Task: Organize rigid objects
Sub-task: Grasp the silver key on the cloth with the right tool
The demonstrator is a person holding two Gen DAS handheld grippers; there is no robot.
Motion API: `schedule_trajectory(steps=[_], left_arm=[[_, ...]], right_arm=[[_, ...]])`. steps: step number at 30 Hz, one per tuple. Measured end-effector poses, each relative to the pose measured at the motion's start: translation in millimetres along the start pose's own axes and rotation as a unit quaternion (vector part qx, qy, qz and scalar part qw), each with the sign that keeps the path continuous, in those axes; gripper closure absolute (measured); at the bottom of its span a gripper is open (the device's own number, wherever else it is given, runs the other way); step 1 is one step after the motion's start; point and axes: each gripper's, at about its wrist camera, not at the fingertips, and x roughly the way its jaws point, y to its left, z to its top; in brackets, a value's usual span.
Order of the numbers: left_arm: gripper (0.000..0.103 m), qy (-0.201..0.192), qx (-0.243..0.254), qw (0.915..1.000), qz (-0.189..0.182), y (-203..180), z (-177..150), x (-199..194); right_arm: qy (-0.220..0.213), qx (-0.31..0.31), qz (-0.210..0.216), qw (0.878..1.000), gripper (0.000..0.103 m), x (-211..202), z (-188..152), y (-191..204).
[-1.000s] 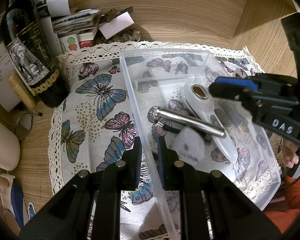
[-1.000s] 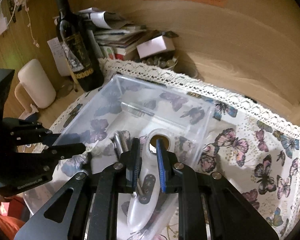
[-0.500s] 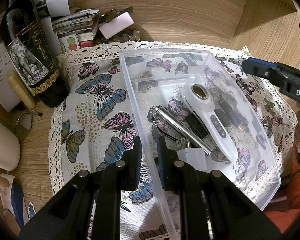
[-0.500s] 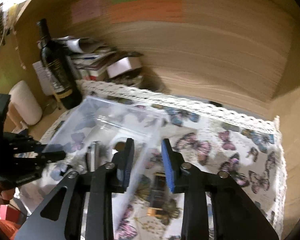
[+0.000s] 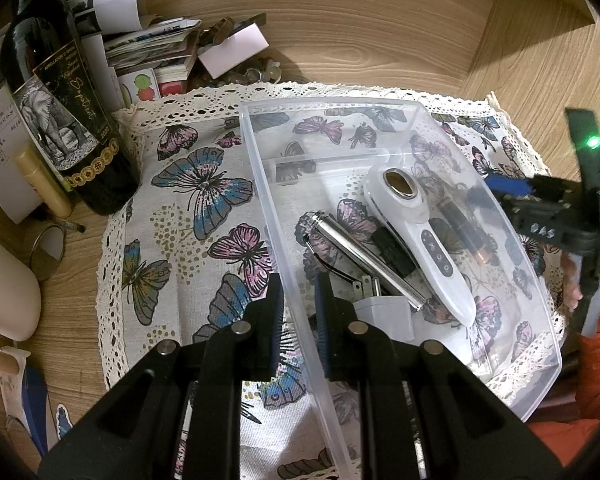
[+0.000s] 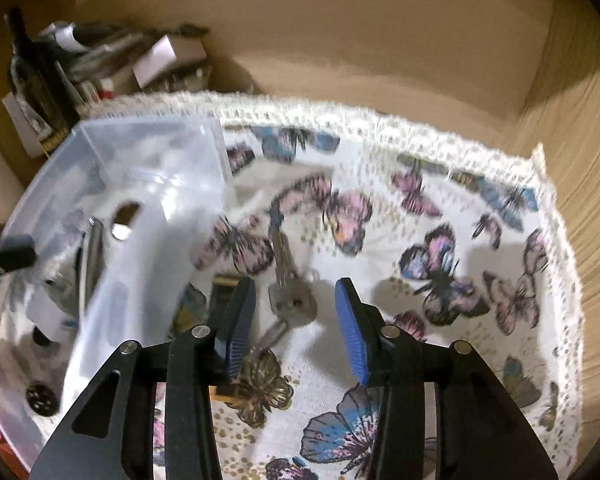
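Note:
A clear plastic bin (image 5: 260, 184) sits on a butterfly-print cloth (image 5: 188, 216). It holds a white handheld device (image 5: 432, 240), a silver cylinder (image 5: 364, 256) and a white plug adapter (image 5: 388, 312). My left gripper (image 5: 299, 306) is shut on the bin's left wall. My right gripper (image 6: 294, 286) hangs over the cloth to the right of the bin (image 6: 148, 148); its jaws are opening. A bunch of keys (image 6: 292, 300) lies between its fingers, untouched by the pads. A dark cylinder with a copper end (image 6: 220, 296) lies beside its left finger. My right gripper (image 5: 512, 196) also shows past the bin's right wall.
A dark wine bottle (image 5: 60, 120), a heap of papers and small boxes (image 5: 160, 48) and a small round mirror (image 5: 48, 248) stand at the back left. Wooden walls (image 6: 380, 40) close the back and right. A person's hand and orange sleeve (image 5: 596, 320) are at the right.
My right gripper left its spot over the white device in the bin, swung right and down over the cloth, and its jaws widened around the keys. The white adapter settled in the bin. My left gripper stayed put.

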Motion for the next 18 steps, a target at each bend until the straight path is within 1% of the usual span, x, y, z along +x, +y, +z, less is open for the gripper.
schedule_trajectory(steps=[4, 6, 8, 9, 18], left_arm=[[0.088, 0.0, 0.0, 1.0, 0.0, 0, 0, 0], [0.088, 0.0, -0.001, 1.0, 0.0, 0, 0, 0], [0.088, 0.0, -0.001, 1.0, 0.0, 0, 0, 0], [0.088, 0.0, -0.001, 1.0, 0.0, 0, 0, 0], [0.088, 0.0, 0.0, 1.0, 0.0, 0, 0, 0]], right_arm=[[0.021, 0.001, -0.004, 1.0, 0.065, 17, -6, -1], [0.019, 0.004, -0.004, 1.0, 0.066, 20, -8, -4], [0.019, 0.003, -0.006, 1.0, 0.078, 18, -7, -4], [0.02, 0.003, -0.007, 1.0, 0.08, 18, -7, -4], [0.009, 0.005, -0.015, 1.0, 0.08, 8, -7, -3]])
